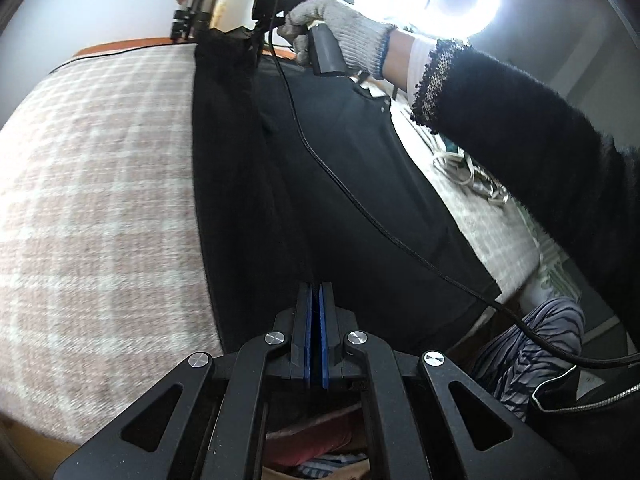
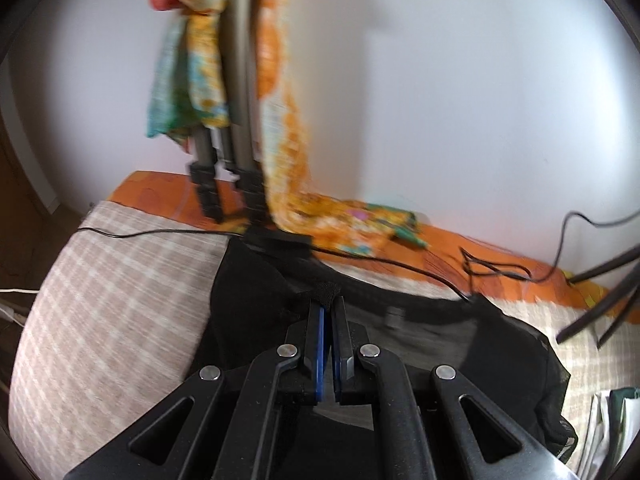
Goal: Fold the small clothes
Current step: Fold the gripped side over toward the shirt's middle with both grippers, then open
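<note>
A black garment (image 1: 332, 184) lies stretched across a checked blanket (image 1: 96, 184), running from the near edge to the far edge, where the blanket gives way to an orange sheet (image 2: 460, 248). The left gripper (image 1: 319, 286) has its fingers pressed together on the garment's near hem, cloth pinched between the blue pads. The right gripper (image 2: 327, 300) is closed on a tuft of the same black cloth at the far end, lifted a little off the blanket; in the left view a gloved right hand (image 1: 340, 28) holds it. A black cable (image 1: 360, 208) trails over the garment. A tripod (image 2: 236, 120) stands on the orange sheet with a flowered cloth (image 2: 288, 152) draped beside it.
</note>
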`<move>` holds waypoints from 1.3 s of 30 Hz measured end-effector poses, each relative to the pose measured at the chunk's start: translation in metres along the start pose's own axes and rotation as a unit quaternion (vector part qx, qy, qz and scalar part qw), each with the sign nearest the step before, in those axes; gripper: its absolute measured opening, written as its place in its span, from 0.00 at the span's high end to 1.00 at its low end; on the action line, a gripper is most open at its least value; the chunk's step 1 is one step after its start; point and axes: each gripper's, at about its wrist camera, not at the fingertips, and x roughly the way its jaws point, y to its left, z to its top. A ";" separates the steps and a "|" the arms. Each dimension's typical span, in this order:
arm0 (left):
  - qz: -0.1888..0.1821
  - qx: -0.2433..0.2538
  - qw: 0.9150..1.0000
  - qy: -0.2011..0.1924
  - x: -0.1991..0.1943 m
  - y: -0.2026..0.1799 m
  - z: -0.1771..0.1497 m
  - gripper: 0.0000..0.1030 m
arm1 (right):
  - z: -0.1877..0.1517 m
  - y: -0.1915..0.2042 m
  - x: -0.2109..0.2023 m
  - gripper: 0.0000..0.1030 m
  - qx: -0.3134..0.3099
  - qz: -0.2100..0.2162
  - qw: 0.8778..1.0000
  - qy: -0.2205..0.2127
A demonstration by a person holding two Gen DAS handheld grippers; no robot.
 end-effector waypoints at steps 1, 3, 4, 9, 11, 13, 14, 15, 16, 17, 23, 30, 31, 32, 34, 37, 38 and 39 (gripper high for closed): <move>0.000 0.002 1.000 0.004 0.003 -0.001 0.000 0.99 | -0.002 -0.004 0.002 1.00 0.003 -0.003 1.000 0.003; -0.002 0.004 1.000 0.015 0.009 -0.003 -0.001 0.99 | -0.005 -0.012 0.008 1.00 0.009 -0.014 1.000 0.007; -0.002 0.004 1.000 0.019 0.012 -0.003 -0.002 0.99 | -0.007 -0.015 0.011 1.00 0.010 -0.018 1.000 0.011; -0.003 0.010 0.999 0.036 0.022 -0.005 -0.005 0.99 | -0.015 -0.024 0.026 0.99 0.008 -0.016 0.999 0.026; -0.011 0.009 0.999 0.041 0.024 -0.005 -0.006 0.98 | -0.016 -0.024 0.031 0.99 0.004 -0.021 0.999 0.028; -0.028 0.005 0.999 0.046 0.027 -0.007 -0.006 0.88 | -0.016 -0.025 0.034 0.99 0.001 -0.030 0.999 0.027; -0.040 0.001 0.998 0.049 0.028 -0.007 -0.007 0.75 | -0.016 -0.026 0.036 0.95 0.002 -0.036 0.999 0.027; -0.046 0.001 0.998 0.053 0.028 -0.009 -0.008 0.70 | -0.016 -0.027 0.036 0.86 0.003 -0.041 0.999 0.028; -0.054 0.002 0.997 0.053 0.027 -0.010 -0.009 0.69 | -0.016 -0.028 0.036 0.81 0.004 -0.048 0.998 0.029; -0.058 0.006 0.997 0.053 0.026 -0.011 -0.010 0.69 | -0.016 -0.030 0.034 0.74 0.006 -0.055 0.998 0.025; -0.092 -0.002 0.995 0.041 0.002 -0.010 -0.017 0.63 | -0.015 -0.048 0.002 0.68 0.012 -0.064 0.998 0.007; -0.097 -0.007 0.995 -0.004 -0.038 0.008 -0.033 0.63 | -0.035 -0.065 -0.069 0.67 0.001 -0.042 0.999 -0.024; -0.086 -0.007 0.996 -0.008 -0.039 0.010 -0.034 0.63 | -0.041 -0.066 -0.077 0.67 0.000 -0.038 0.999 -0.026; -0.074 -0.007 0.997 -0.007 -0.035 0.011 -0.034 0.63 | -0.051 -0.068 -0.091 0.66 0.001 -0.026 0.999 -0.029; -0.061 -0.002 0.998 0.001 -0.032 0.010 -0.037 0.63 | -0.066 -0.070 -0.109 0.66 0.002 -0.007 1.000 -0.031; -0.018 0.032 0.999 -0.001 -0.028 0.003 -0.040 0.63 | -0.099 -0.075 -0.142 0.66 0.015 0.034 0.999 -0.036; -0.008 0.041 0.999 -0.003 -0.027 0.000 -0.041 0.63 | -0.111 -0.077 -0.153 0.66 0.021 0.048 0.998 -0.038; -0.002 0.045 0.999 -0.004 -0.024 -0.005 -0.041 0.62 | -0.122 -0.077 -0.161 0.66 0.024 0.056 0.997 -0.040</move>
